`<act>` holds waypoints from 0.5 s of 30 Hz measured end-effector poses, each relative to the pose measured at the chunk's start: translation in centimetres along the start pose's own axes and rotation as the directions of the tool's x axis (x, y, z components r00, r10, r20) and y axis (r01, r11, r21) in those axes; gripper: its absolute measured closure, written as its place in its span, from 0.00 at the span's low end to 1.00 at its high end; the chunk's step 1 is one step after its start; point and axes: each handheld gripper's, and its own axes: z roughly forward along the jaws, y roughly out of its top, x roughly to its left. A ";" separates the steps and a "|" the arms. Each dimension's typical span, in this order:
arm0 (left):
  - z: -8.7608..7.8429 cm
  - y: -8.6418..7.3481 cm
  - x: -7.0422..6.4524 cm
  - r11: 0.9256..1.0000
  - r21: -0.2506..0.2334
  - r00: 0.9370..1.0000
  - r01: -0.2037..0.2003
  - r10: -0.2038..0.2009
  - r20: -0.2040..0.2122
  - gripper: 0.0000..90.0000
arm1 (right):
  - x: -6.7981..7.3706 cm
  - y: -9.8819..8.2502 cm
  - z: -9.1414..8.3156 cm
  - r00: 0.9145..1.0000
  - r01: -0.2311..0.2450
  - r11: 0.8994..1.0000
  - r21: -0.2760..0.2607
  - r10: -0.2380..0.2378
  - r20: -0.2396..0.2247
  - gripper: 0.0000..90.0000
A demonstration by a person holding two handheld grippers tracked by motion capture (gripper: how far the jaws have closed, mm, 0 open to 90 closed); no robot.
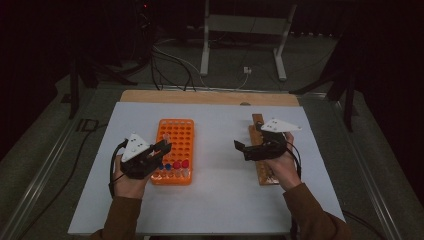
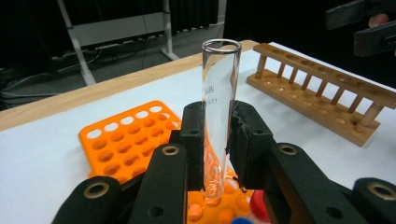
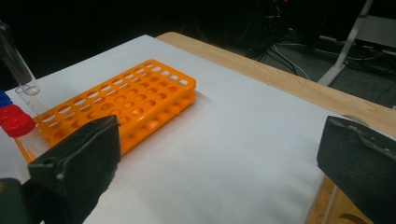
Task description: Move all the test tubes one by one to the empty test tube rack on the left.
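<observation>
Table (image 1: 215, 210) carried a white sheet, with an orange rack (image 1: 176, 140) left of centre and a wooden rack (image 1: 260, 150) lying lengthwise along the right side.

The orange rack had many open holes; a few capped tubes (image 1: 176, 165), red and blue, stood in its near row.

Left gripper (image 1: 161, 149) sat over the near end of the orange rack. Its jaws were closed tight on a clear glass tube (image 2: 219, 116), pads pressing either side of the lower half. Tube stood upright, open mouth up, long axis roughly vertical; its rounded bottom hung just above the orange rack's holes, seemingly not seated in one.

Right gripper (image 1: 241, 148) hovered beside the wooden rack with its jaws spread as wide as they go and nothing between them. In the right gripper view the pads (image 3: 79, 158) framed bare white sheet, with the orange rack beyond.

Key relation: the wooden rack lay to the right of the held tube, across open sheet, well apart from it. The left hand has the tube; the right hand is nearer the wooden rack. Judgement: if the tube is bound for the wooden rack, it must travel rightward while staying vertical, or pass to the open right jaws, which would need to close across the tube's upright axis above the left pads.
</observation>
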 end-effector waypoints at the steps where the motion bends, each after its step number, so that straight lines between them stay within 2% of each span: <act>1: -0.2 -0.1 0.1 1.000 0.000 1.000 0.002 -0.002 -0.002 0.85 | -0.1 0.0 -0.1 1.000 0.000 1.000 -0.001 0.000 0.001 0.00; 7: -1.4 -0.6 0.7 1.000 -0.001 1.000 0.010 -0.010 -0.019 0.85 | -0.4 -0.3 -0.4 1.000 0.004 1.000 -0.003 -0.003 0.020 0.00; 15: -2.3 -1.4 1.1 1.000 0.002 0.999 0.026 -0.026 -0.021 0.85 | -0.9 -0.6 -0.8 0.999 0.001 1.000 0.000 -0.001 0.033 0.00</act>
